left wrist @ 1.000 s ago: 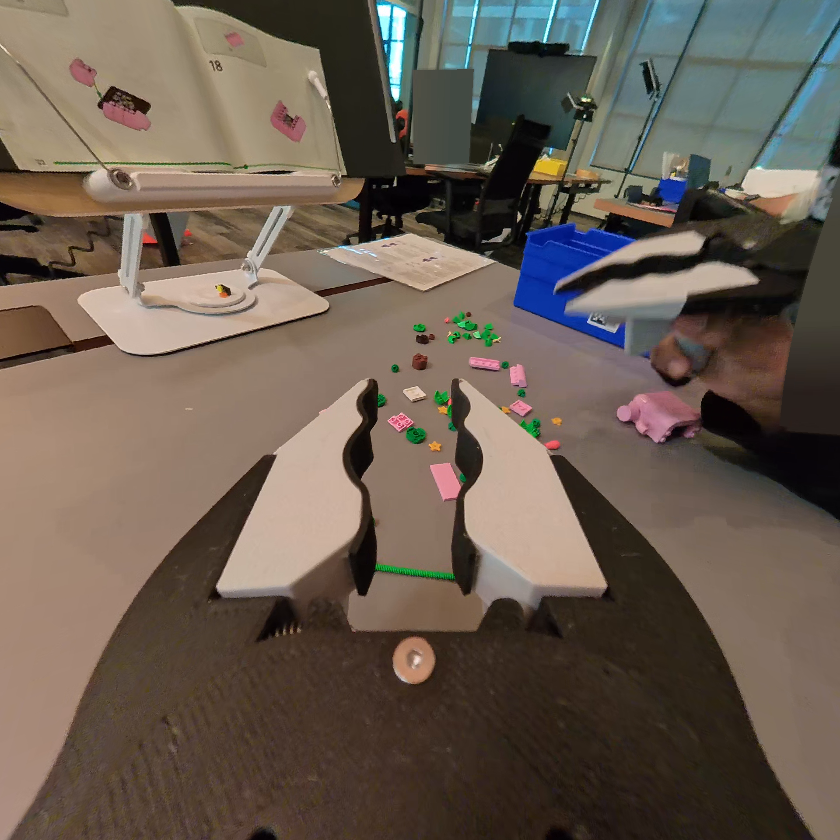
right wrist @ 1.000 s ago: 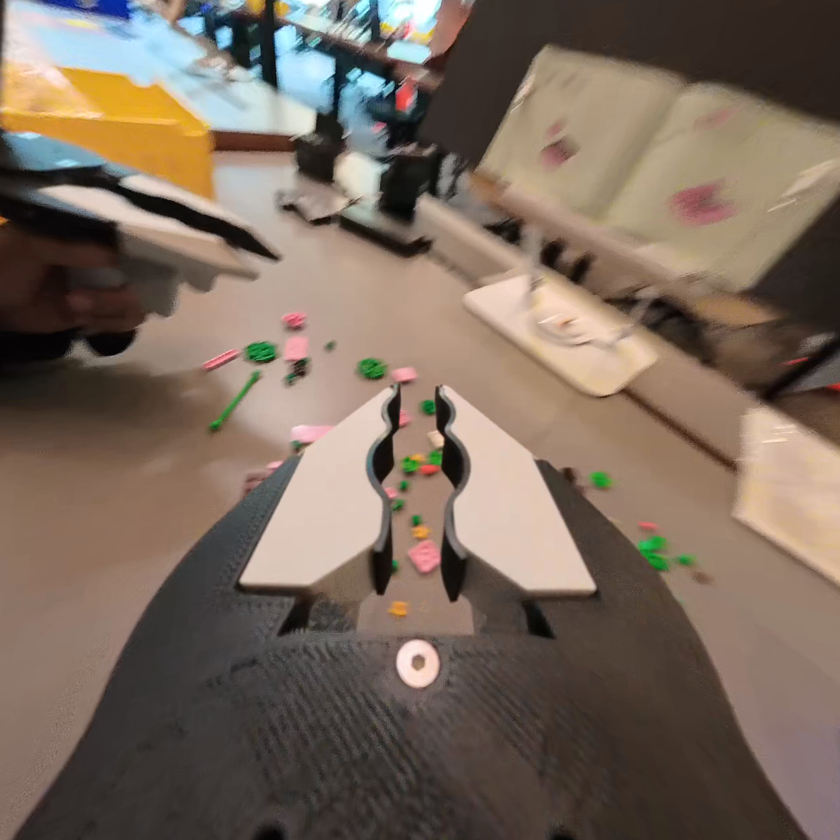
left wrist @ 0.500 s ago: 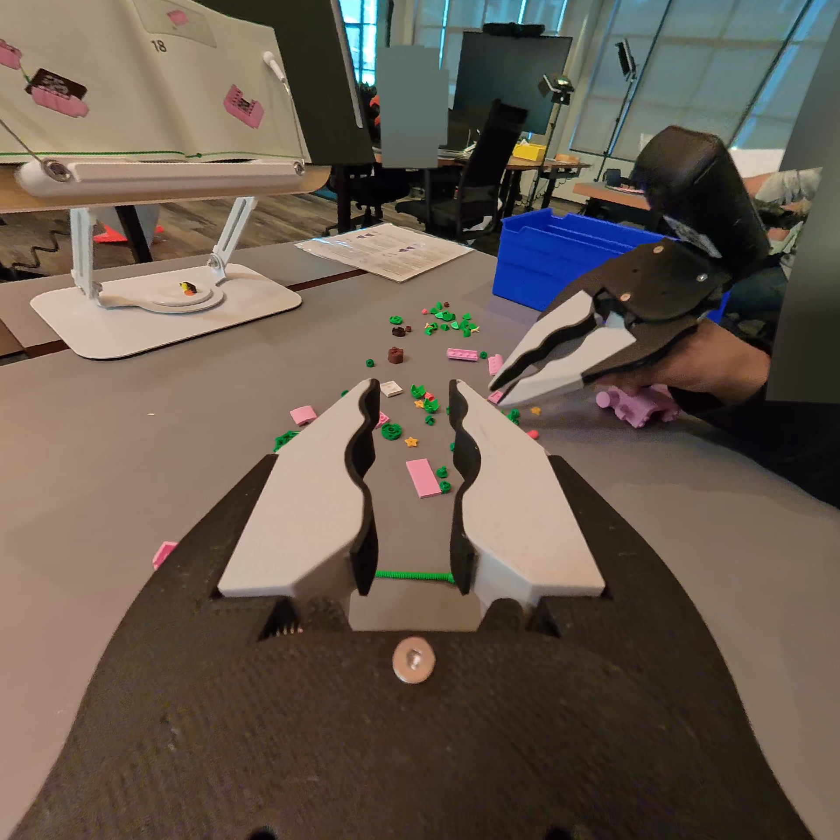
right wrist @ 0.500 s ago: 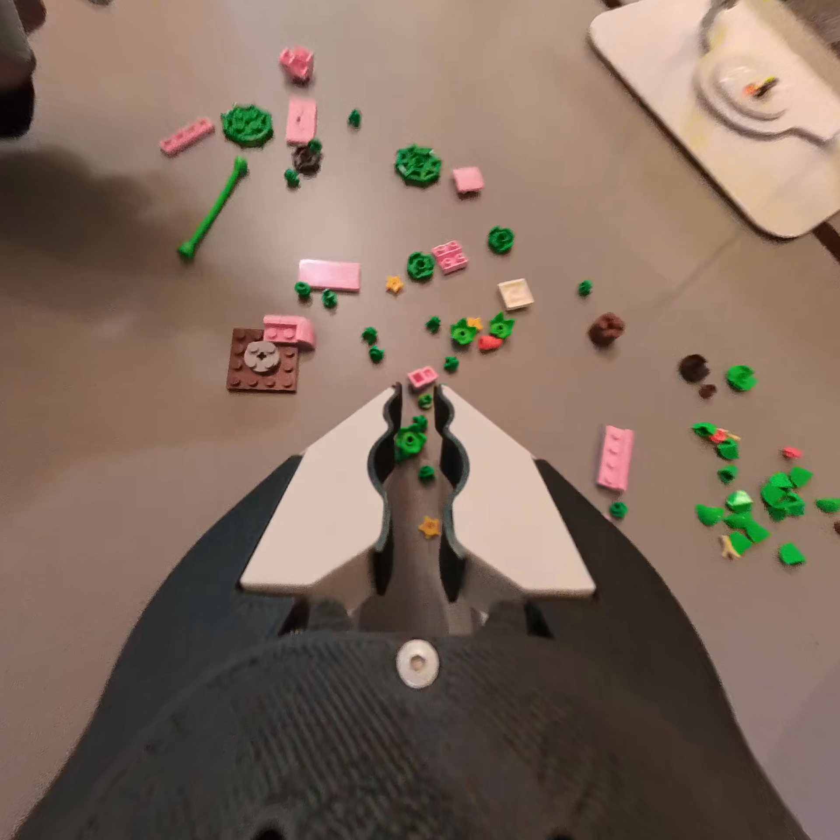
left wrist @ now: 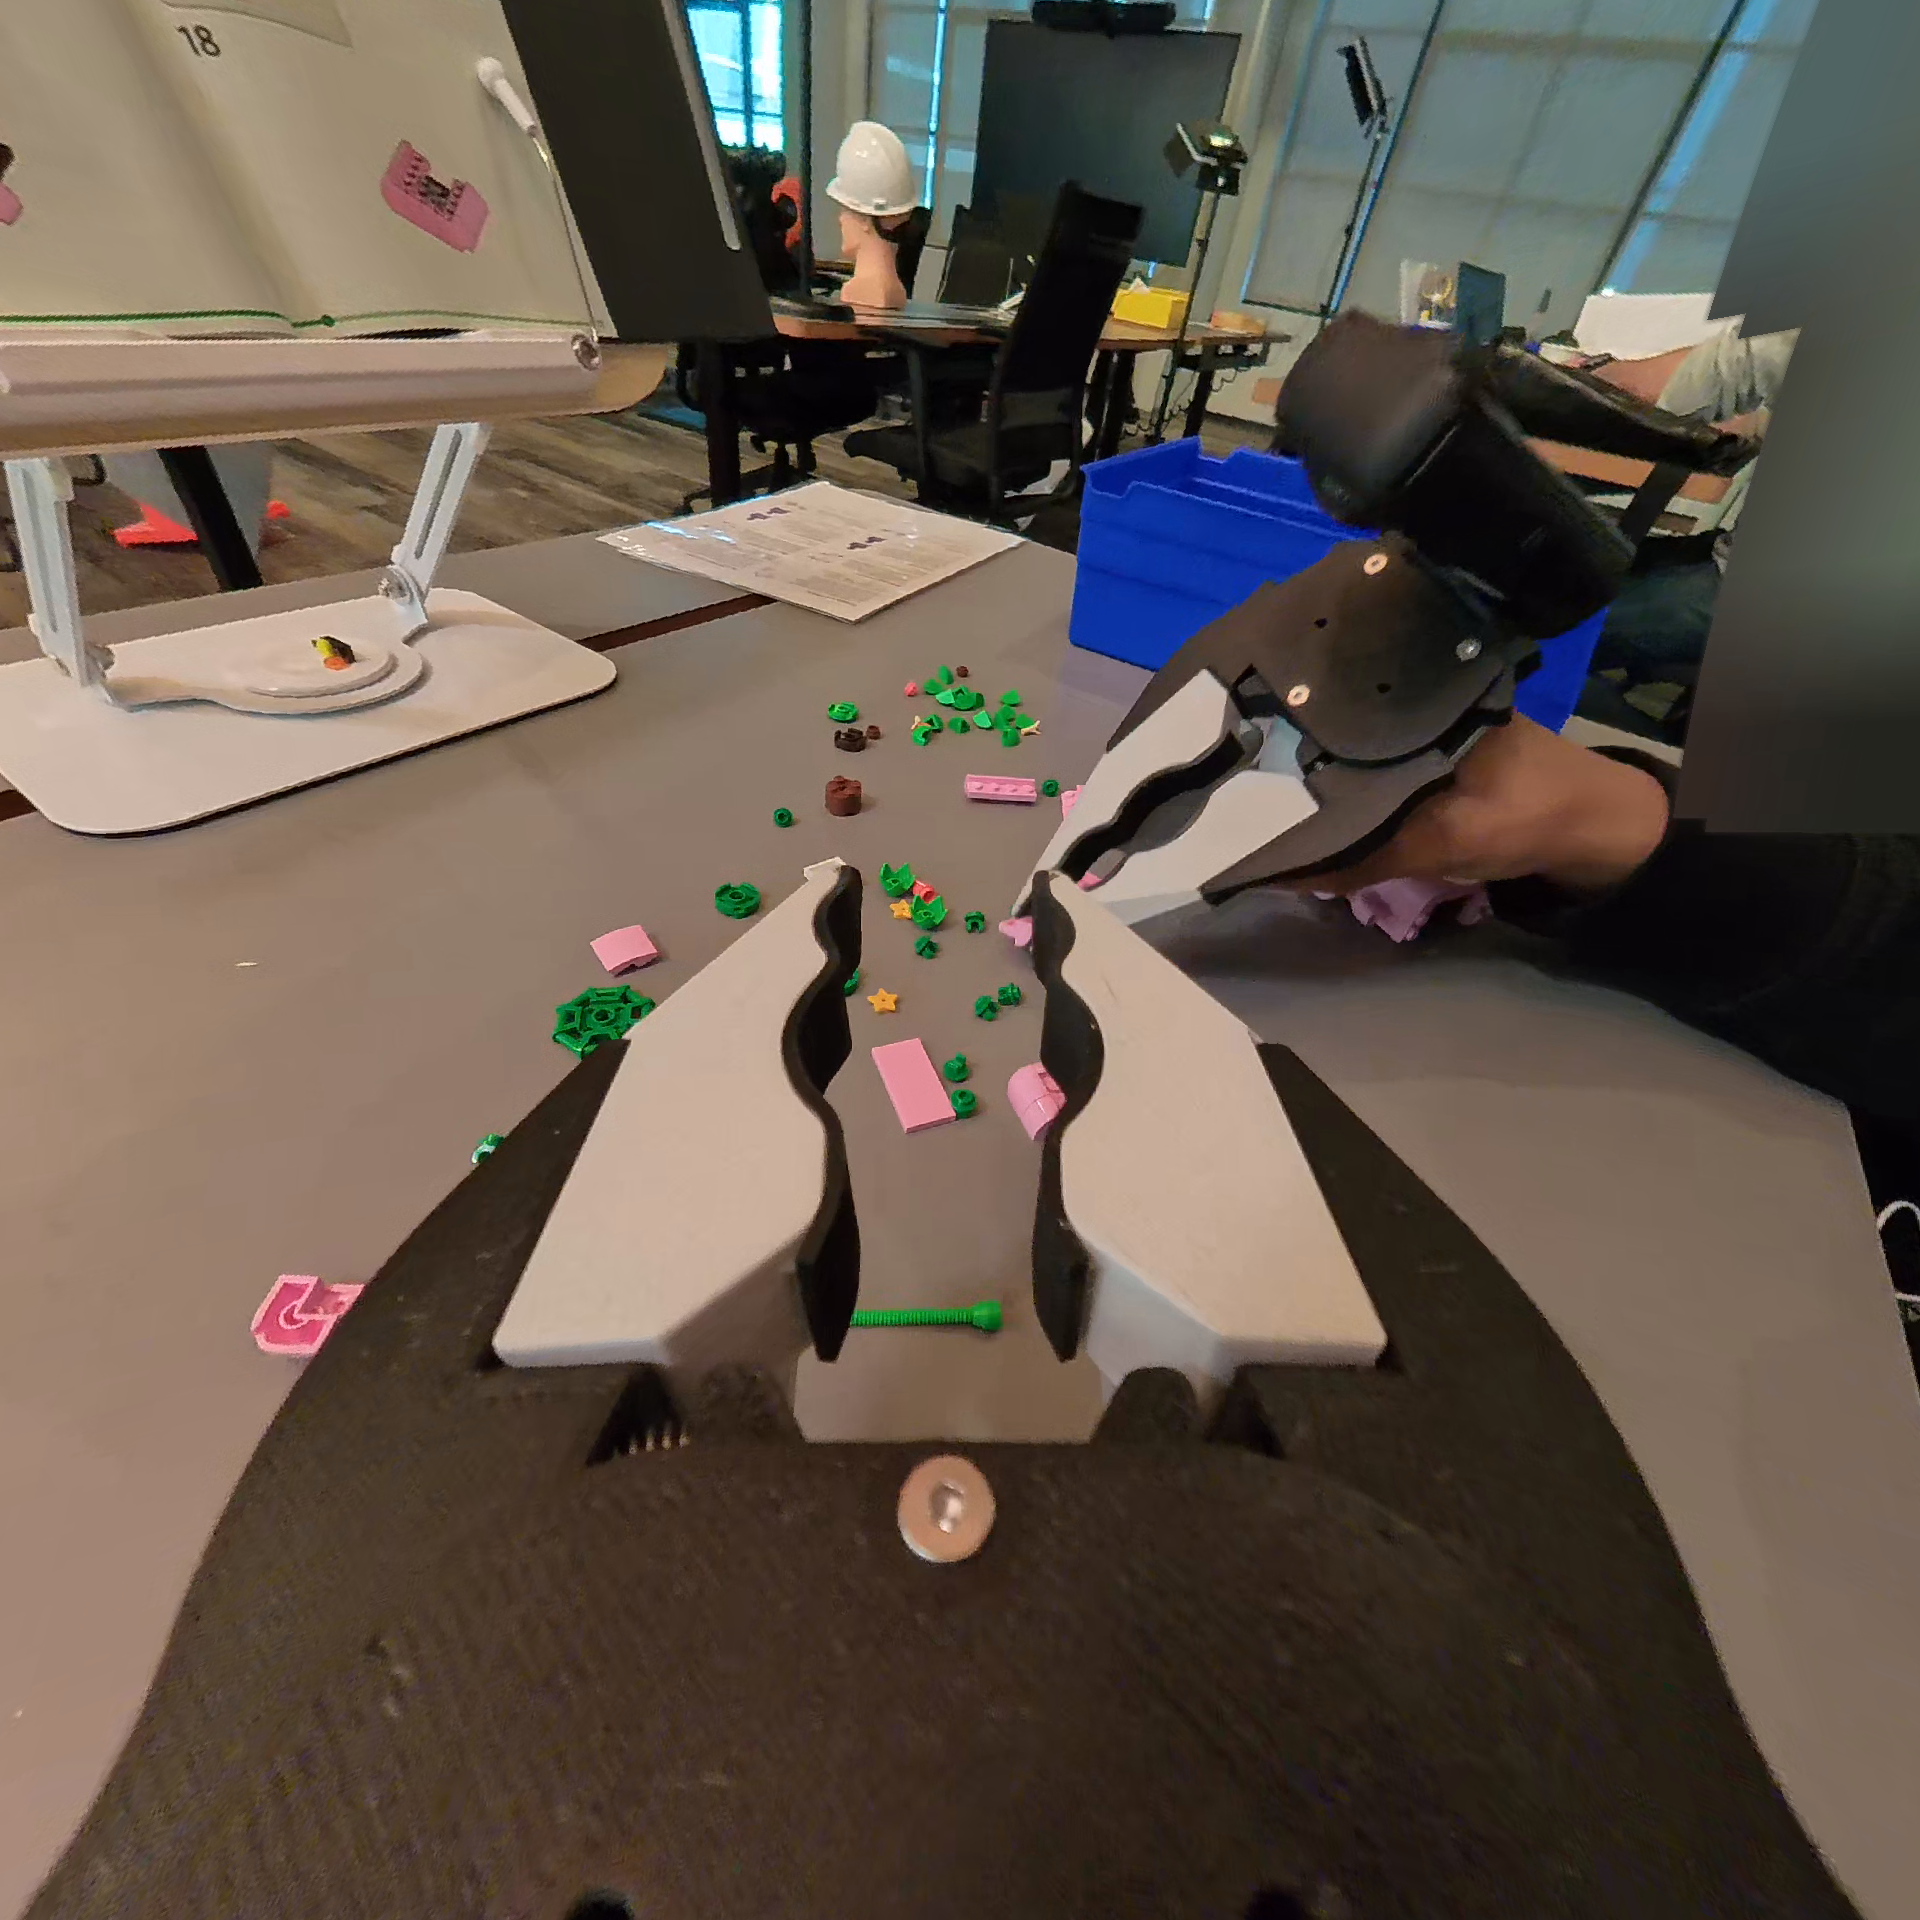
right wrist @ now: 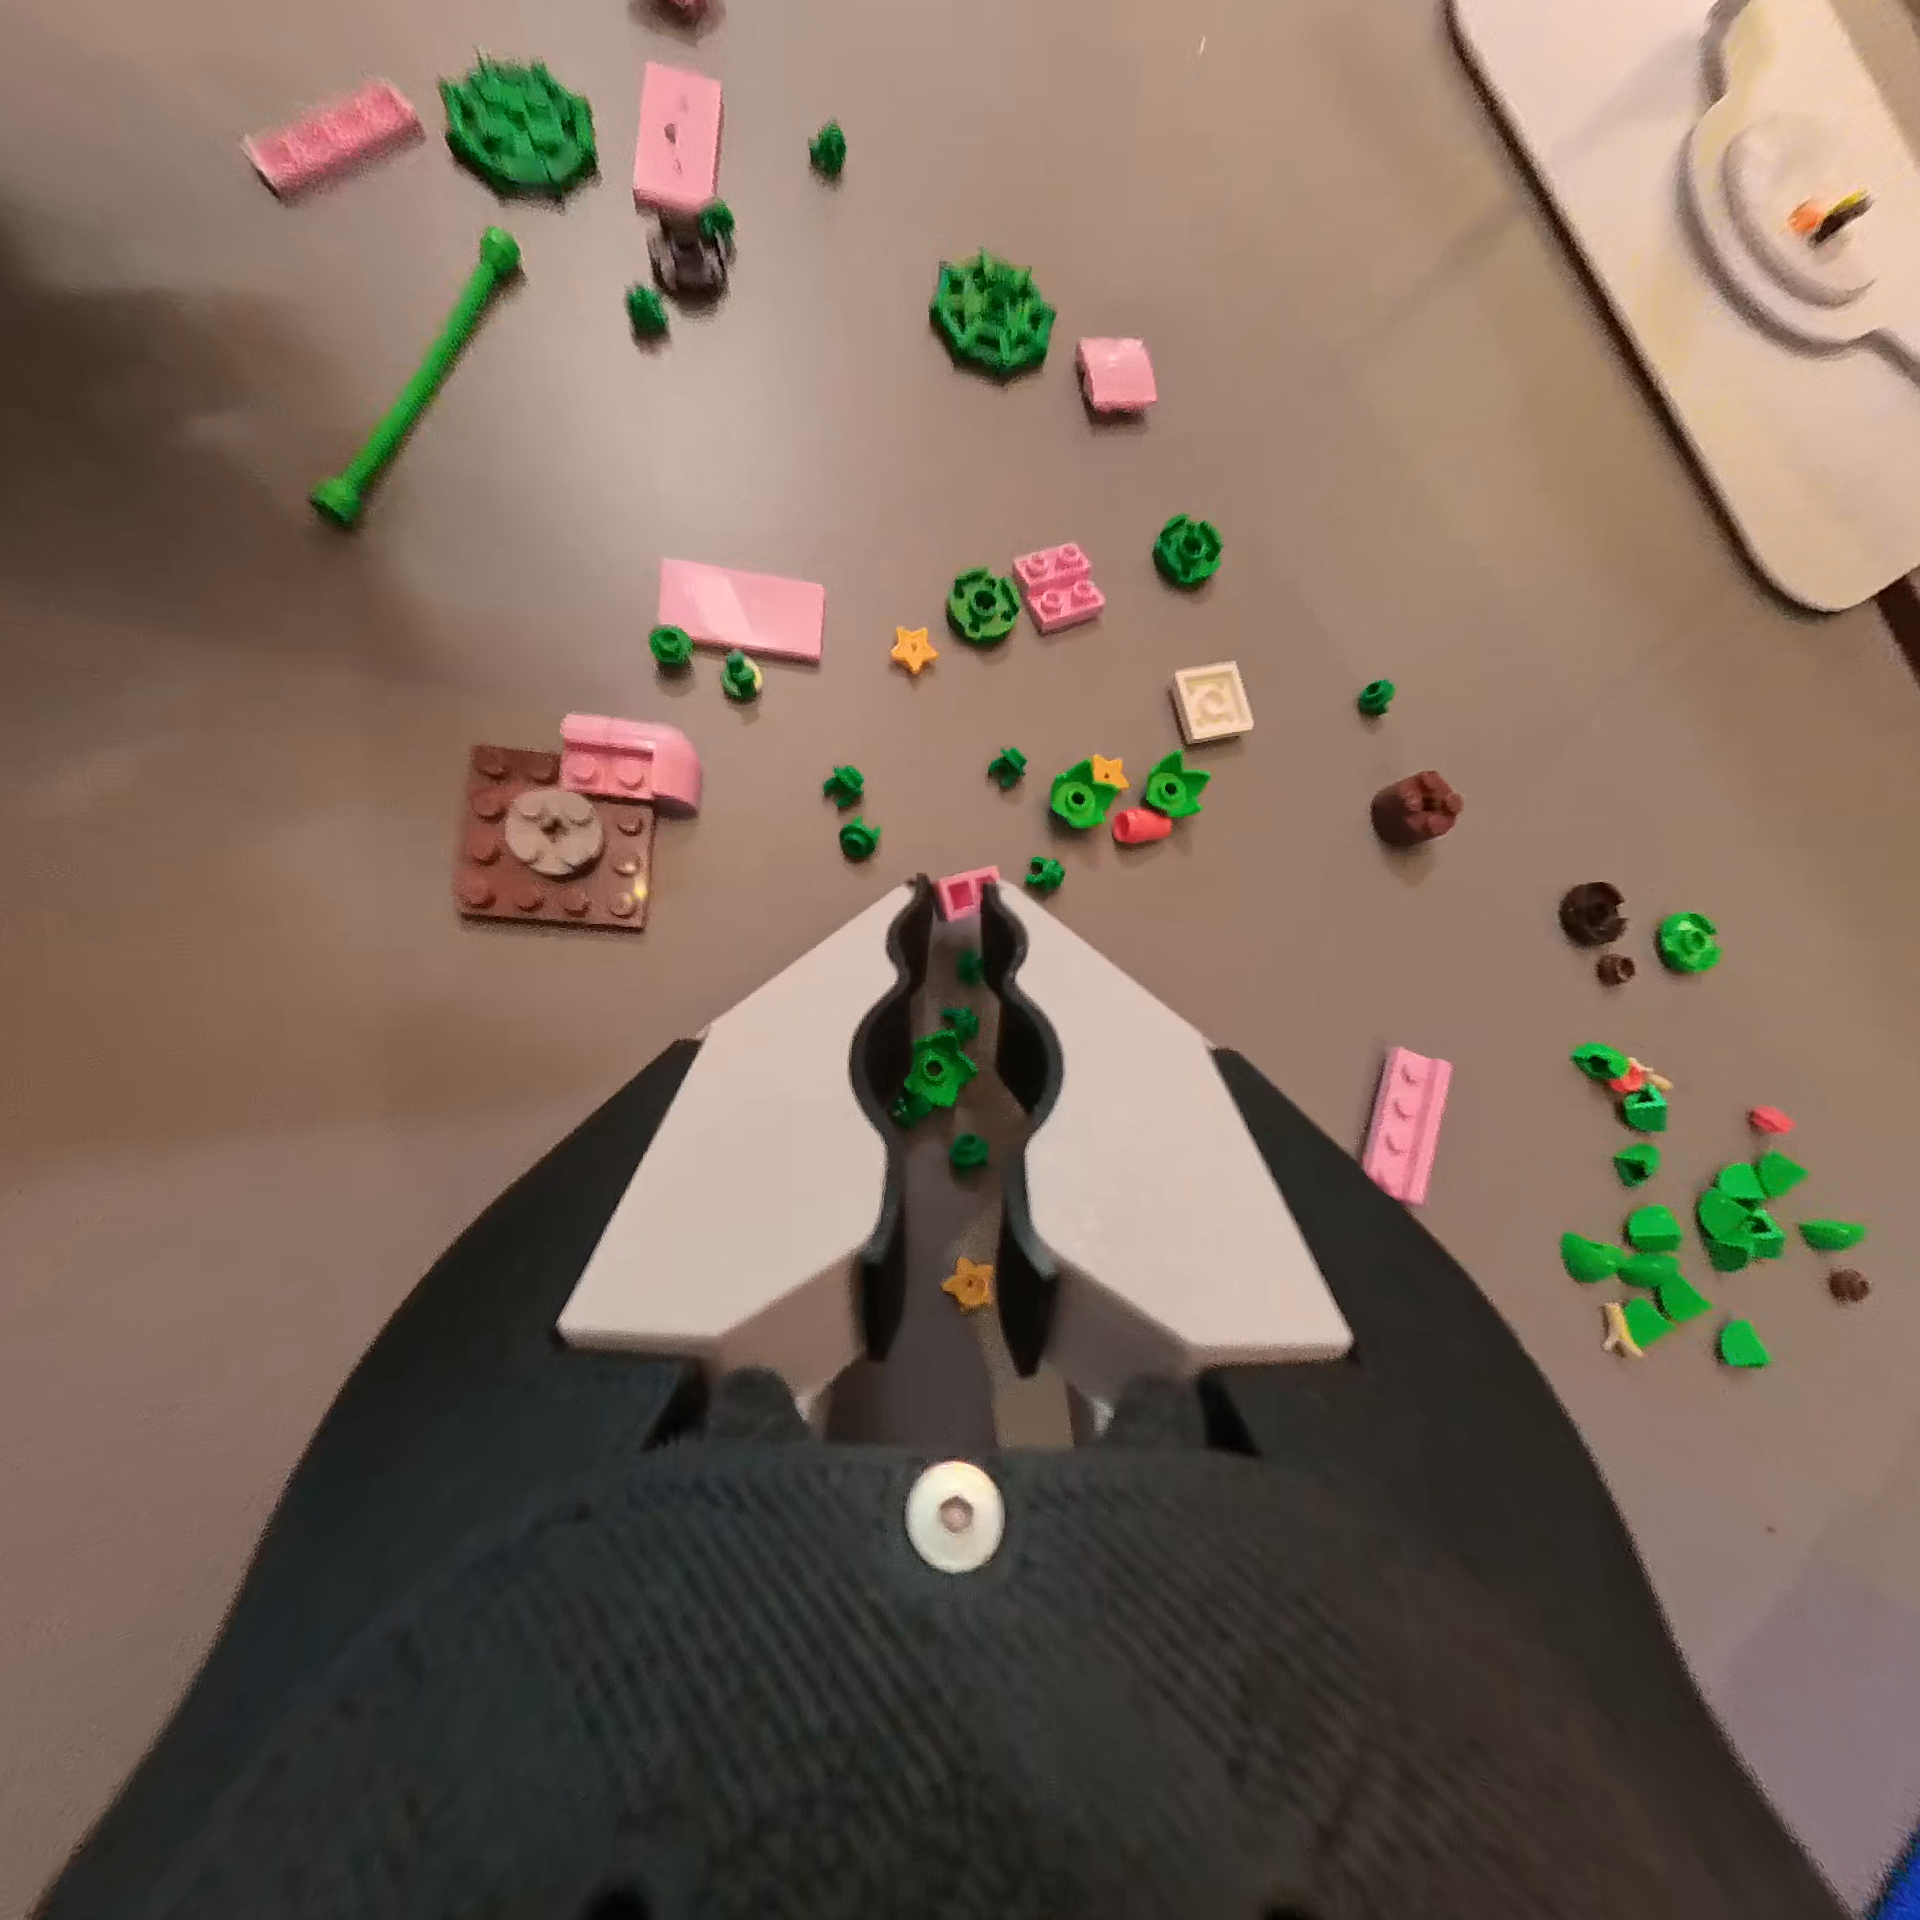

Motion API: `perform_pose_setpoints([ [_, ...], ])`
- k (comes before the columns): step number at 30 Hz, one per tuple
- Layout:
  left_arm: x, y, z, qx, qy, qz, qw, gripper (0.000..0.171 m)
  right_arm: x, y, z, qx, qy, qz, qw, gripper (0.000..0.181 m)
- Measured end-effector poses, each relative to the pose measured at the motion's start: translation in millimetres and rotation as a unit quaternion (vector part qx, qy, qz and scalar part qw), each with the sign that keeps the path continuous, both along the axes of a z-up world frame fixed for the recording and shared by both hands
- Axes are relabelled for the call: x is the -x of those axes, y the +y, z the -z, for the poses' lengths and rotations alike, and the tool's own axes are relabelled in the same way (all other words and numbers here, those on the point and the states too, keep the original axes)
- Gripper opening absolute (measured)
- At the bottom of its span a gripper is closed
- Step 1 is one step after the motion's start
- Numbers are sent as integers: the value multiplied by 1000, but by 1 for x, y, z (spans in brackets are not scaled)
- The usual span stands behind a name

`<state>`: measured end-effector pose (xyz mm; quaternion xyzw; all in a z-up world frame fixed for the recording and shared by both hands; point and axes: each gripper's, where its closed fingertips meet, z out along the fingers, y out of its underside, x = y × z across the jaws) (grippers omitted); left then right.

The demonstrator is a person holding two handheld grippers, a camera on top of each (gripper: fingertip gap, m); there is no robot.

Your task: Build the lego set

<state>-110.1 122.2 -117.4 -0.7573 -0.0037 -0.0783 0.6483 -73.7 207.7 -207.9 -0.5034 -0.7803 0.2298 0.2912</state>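
Lego pieces [right wrist: 740, 608], unmarked, on table [right wrist: 208, 1039]

You see loose pink, green and brown bricks [right wrist: 1060, 588] scattered flat; a brown plate [right wrist: 556, 837] carries a pink brick [right wrist: 623, 766].

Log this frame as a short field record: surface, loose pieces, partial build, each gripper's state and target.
surface: grey table
loose pieces: green, pink, brown bits scattered; green rod
partial build: brown plate with pink brick on one corner
left gripper: open, empty, above the table
right gripper: open, tips flanking small pink piece
background: instruction booklet on stand
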Motion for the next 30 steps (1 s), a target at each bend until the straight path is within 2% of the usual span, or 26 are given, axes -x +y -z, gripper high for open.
perform_pose_setpoints([
  [1, -2, 0, 0, -1, 3, 4, 1000, 30, 0, -6, -8, 23, 18, -6, 1000, 8],
  [3, -9, 0, -2, -7, 15, 22, 1000, 31, 0, -28, -31, 125, 58, -33, 990, 8],
  [5, -23, -2, -6, -20, 40, 51, 998, 32, -6, -51, -61, 263, 88, -67, 959, 7],
  [8, -51, -7, -9, -38, 81, 110, 990, 22, -20, -66, -101, 460, 98, -103, 877, 7],
  [10, -63, -8, -9, -41, 91, 127, 987, 22, -26, -67, -114, 556, 81, -113, 820, 7],
  [14, -67, -9, -17, -70, 140, 110, 982, 17, -33, -77, -122, 689, 16, -129, 713, 7],
  [16, -68, -9, -17, -77, 173, 98, 977, 13, -33, -84, -120, 719, -14, -130, 682, 7],
  [21, -72, -9, -14, -78, 210, 90, 970, 10, -29, -97, -107, 739, -57, -116, 661, 7],
  [30, -73, -6, -2, -57, 240, 90, 965, 5, -27, -101, -98, 738, -73, -100, 663, 7],
])
